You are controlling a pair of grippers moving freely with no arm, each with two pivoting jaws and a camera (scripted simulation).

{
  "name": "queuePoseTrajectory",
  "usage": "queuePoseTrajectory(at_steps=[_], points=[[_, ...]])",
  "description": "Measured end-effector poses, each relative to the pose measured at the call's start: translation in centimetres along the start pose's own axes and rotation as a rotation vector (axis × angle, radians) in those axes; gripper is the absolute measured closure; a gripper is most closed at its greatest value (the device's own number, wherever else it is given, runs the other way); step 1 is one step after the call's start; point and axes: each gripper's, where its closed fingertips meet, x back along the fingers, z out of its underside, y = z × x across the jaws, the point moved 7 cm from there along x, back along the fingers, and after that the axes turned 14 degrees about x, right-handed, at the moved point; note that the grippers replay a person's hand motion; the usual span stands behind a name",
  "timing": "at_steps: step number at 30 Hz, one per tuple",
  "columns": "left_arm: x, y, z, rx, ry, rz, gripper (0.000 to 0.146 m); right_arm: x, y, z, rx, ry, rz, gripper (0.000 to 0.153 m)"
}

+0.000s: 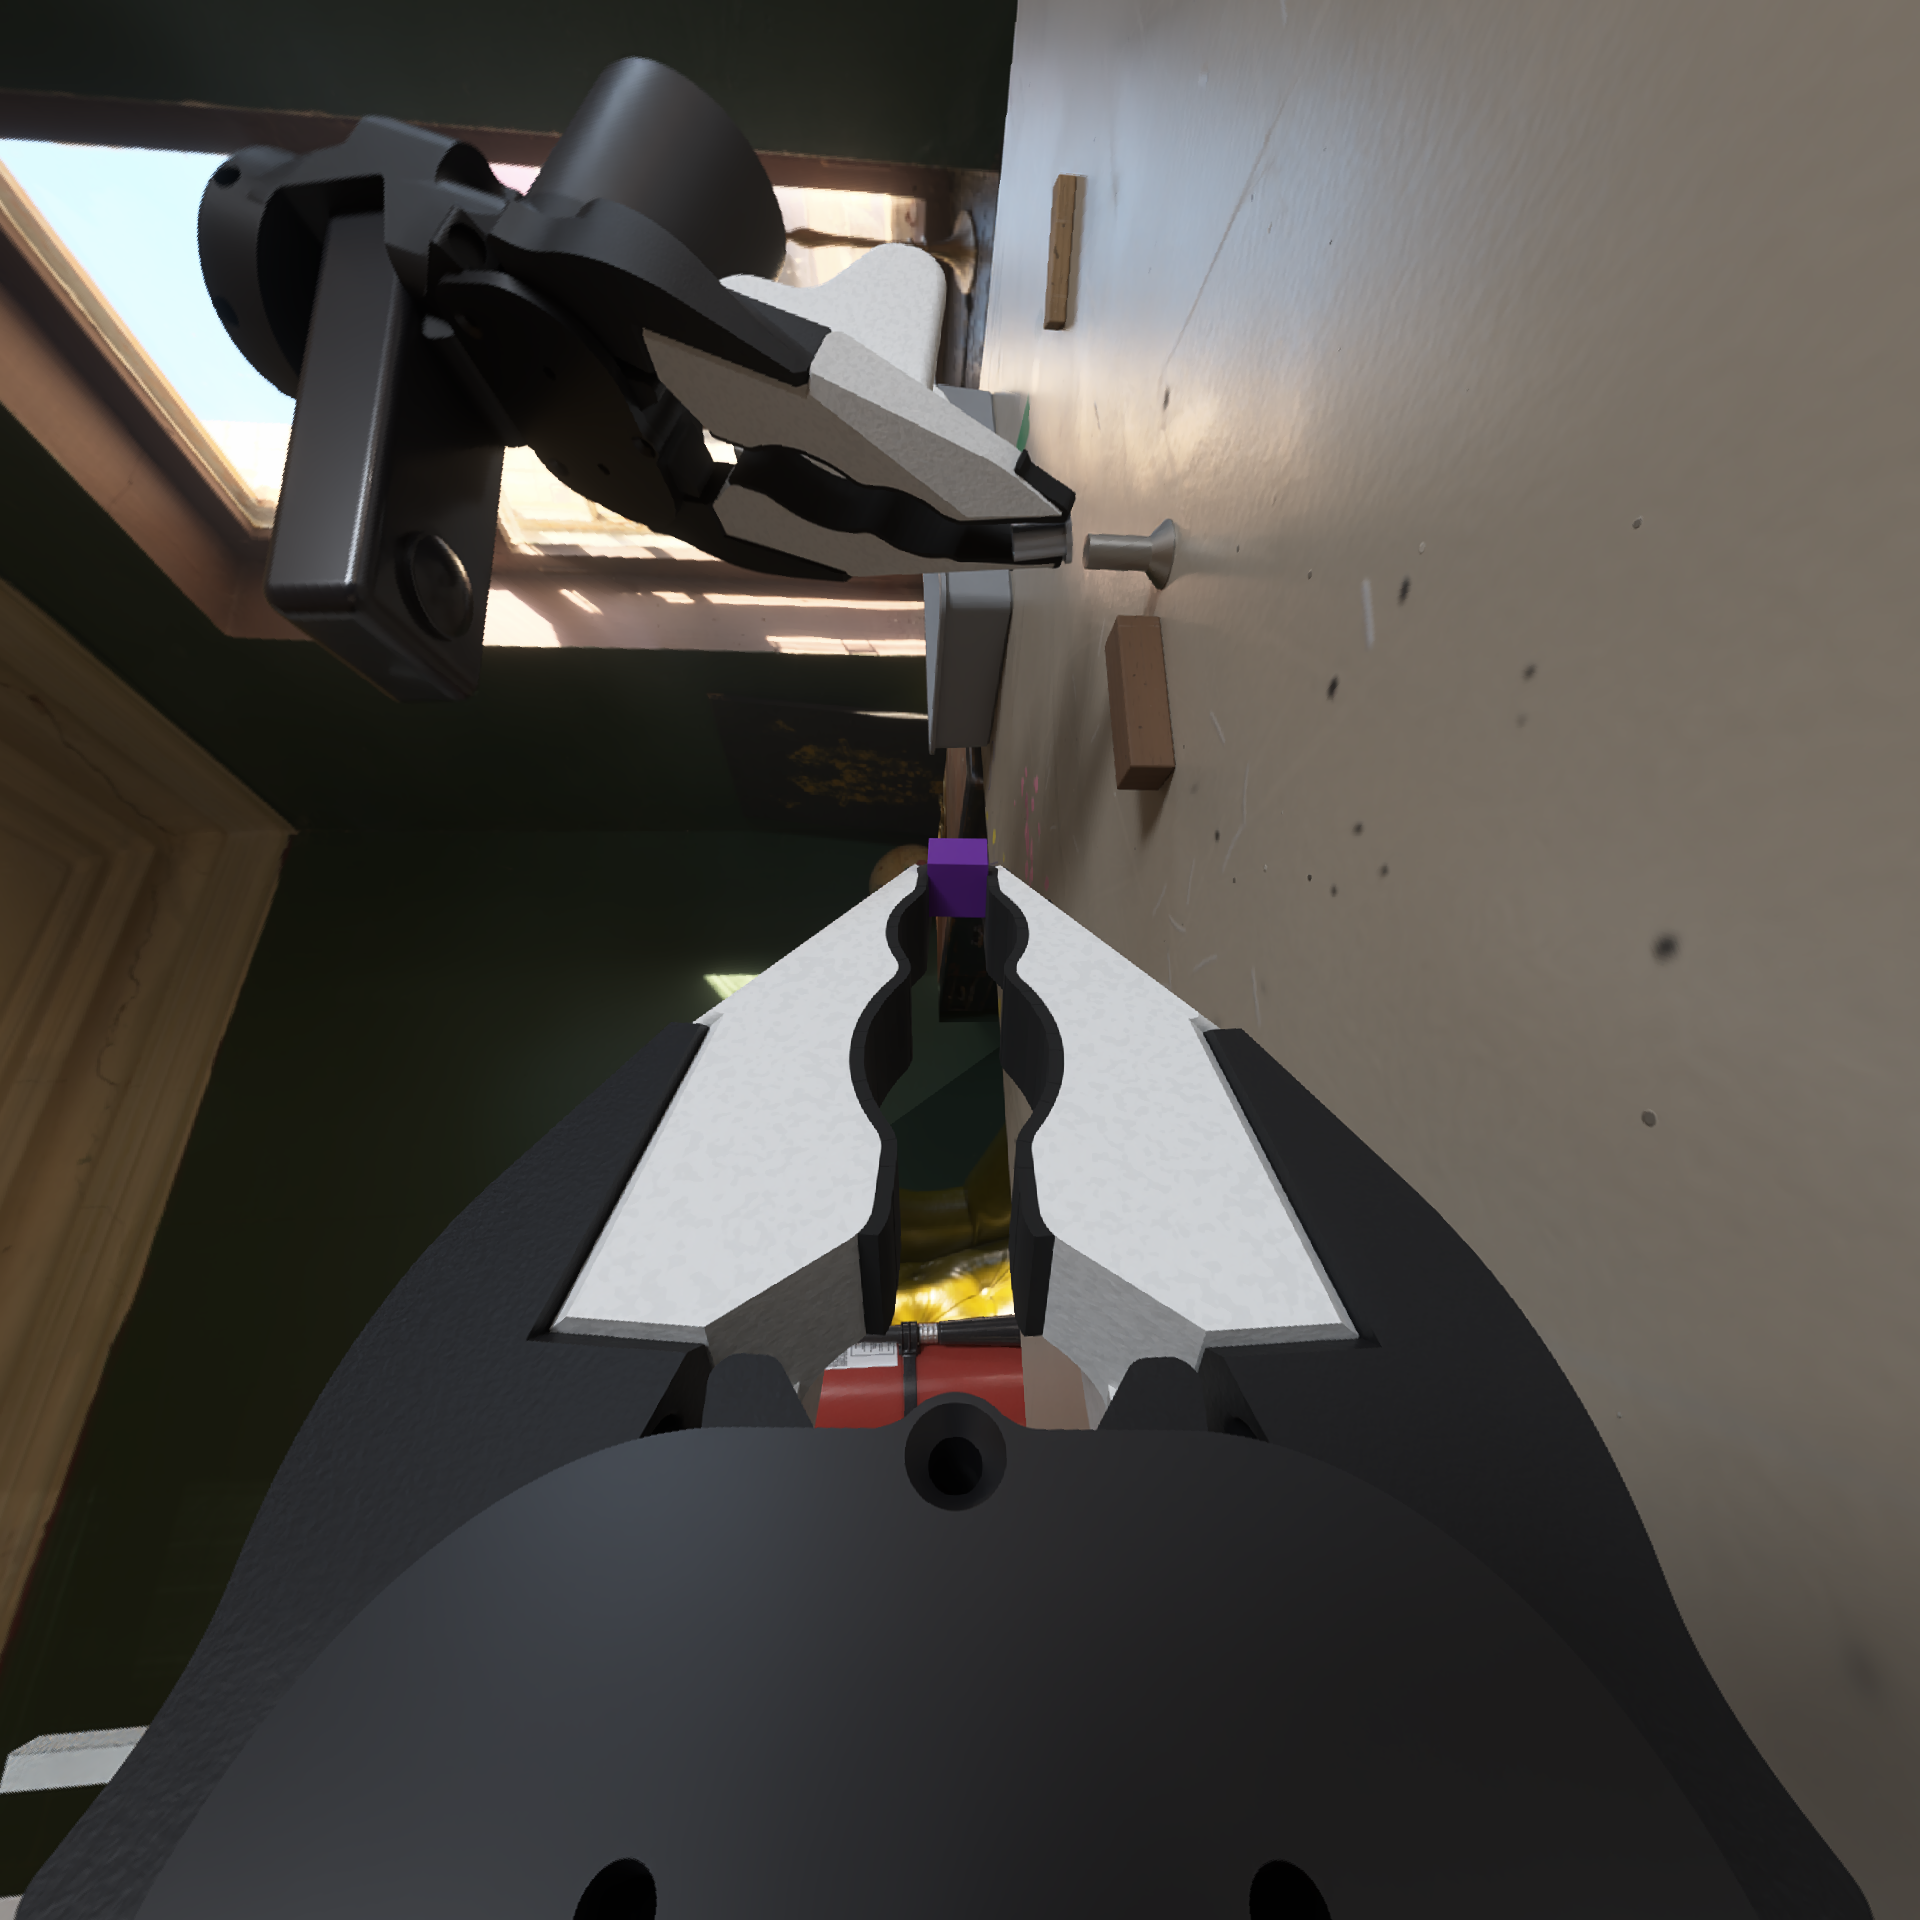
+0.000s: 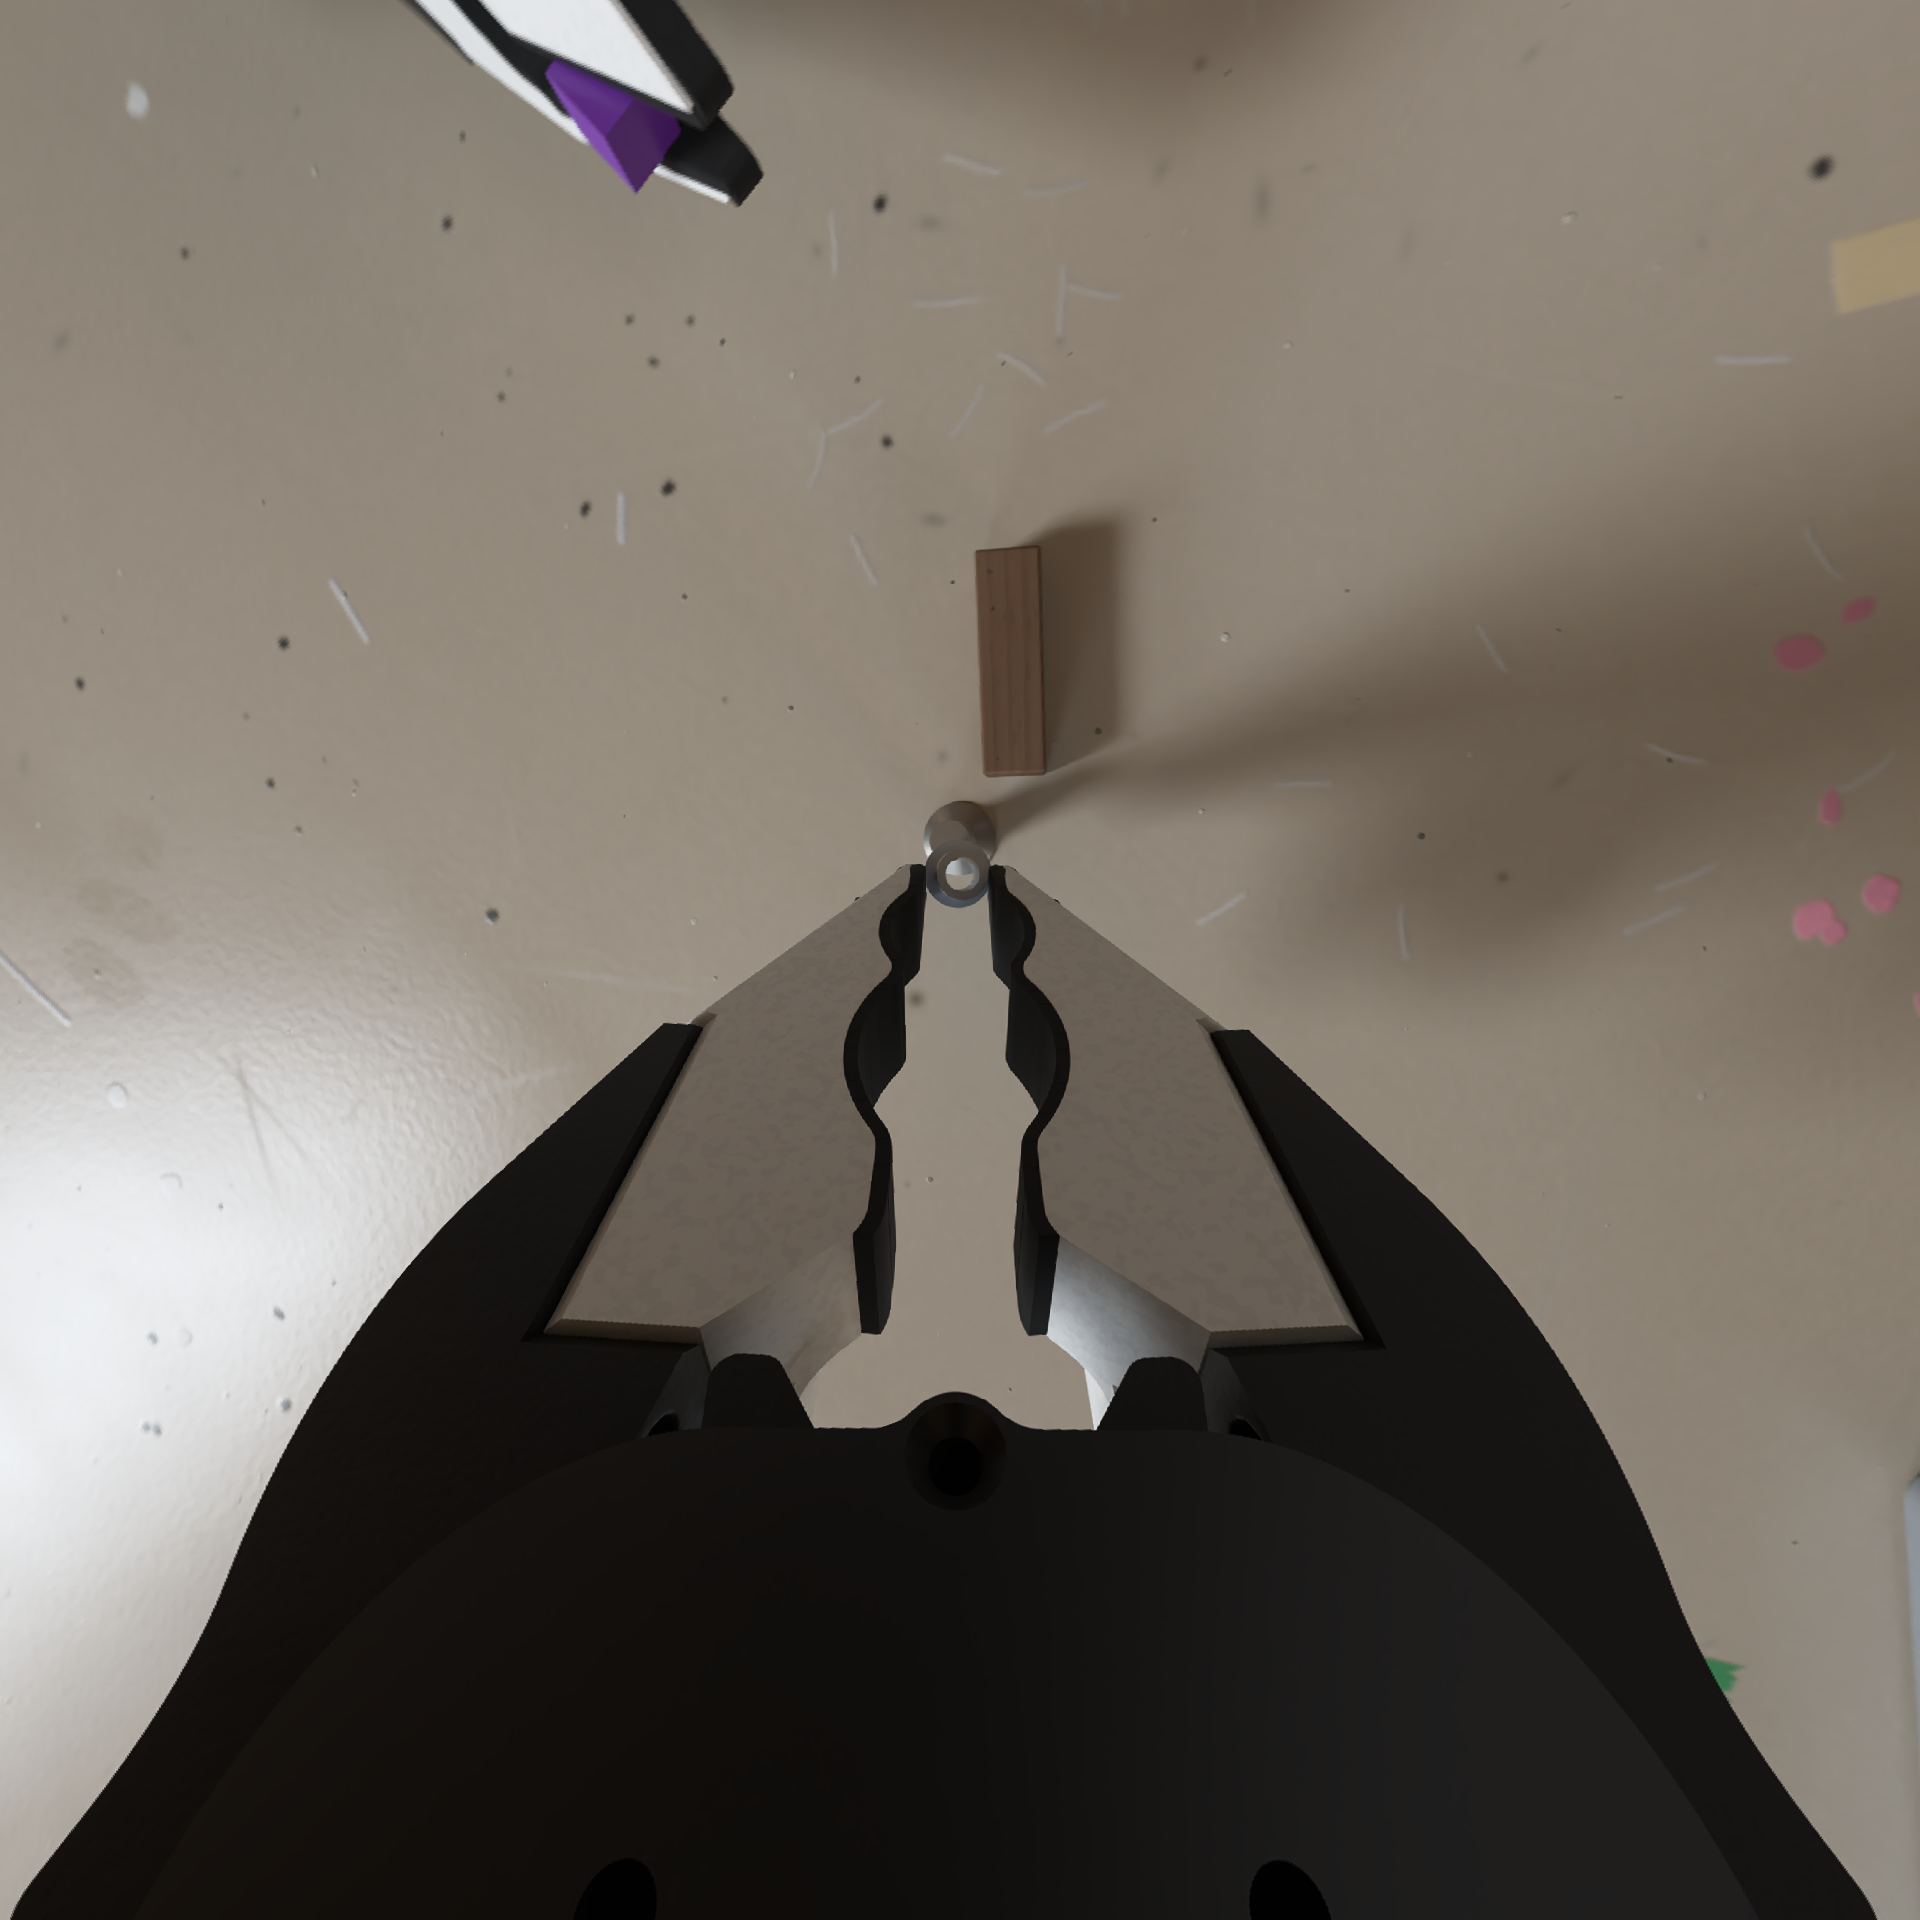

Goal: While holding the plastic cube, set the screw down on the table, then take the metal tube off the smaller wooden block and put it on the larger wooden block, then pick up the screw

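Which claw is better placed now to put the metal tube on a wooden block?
Right. The right claw already grips the metal tube, close to a wooden block. The left claw is occupied holding the plastic cube.

Purple cube (image 1: 957,878), silver-grey screw (image 1: 1132,551), brown wooden blocks (image 1: 1141,701) (grain visible), beige table (image 1: 1558,935) — dark-speckled, pink-spotted.

You are working in a lived-in room used as a workshop: the beige bench (image 2: 416,727) is scratched, pitted and dotted with pink paint spots (image 2: 1813,914). Beyond its edge you see dark green walls (image 1: 520,935), a wood-framed window (image 1: 125,343) and a red fire extinguisher (image 1: 914,1392).
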Motion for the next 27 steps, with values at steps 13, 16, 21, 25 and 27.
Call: queuePoseTrajectory(at_steps=[13,16,21,25,27], points=[[0.0,0.0,0.0,-0.003,-0.003,-0.005,0.137,0.0,-0.9,-1.9,0.095,0.010,0.033,0.141],[0.0,0.0,0.0,-0.004,-0.005,-0.005,0.137,-0.3,-0.9,-1.9,0.108,-0.006,0.051,0.141],[-0.1,0.0,0.0,-0.007,-0.004,-0.006,0.137,-0.7,-1.0,-2.0,0.135,-0.049,0.114,0.141],[-0.1,0.1,0.0,-0.004,-0.004,-0.006,0.137,-0.9,-1.0,-2.1,0.157,-0.082,0.159,0.141],[-0.1,0.1,0.0,-0.002,-0.004,-0.008,0.137,-0.9,-1.0,-2.1,0.164,-0.095,0.172,0.141]])
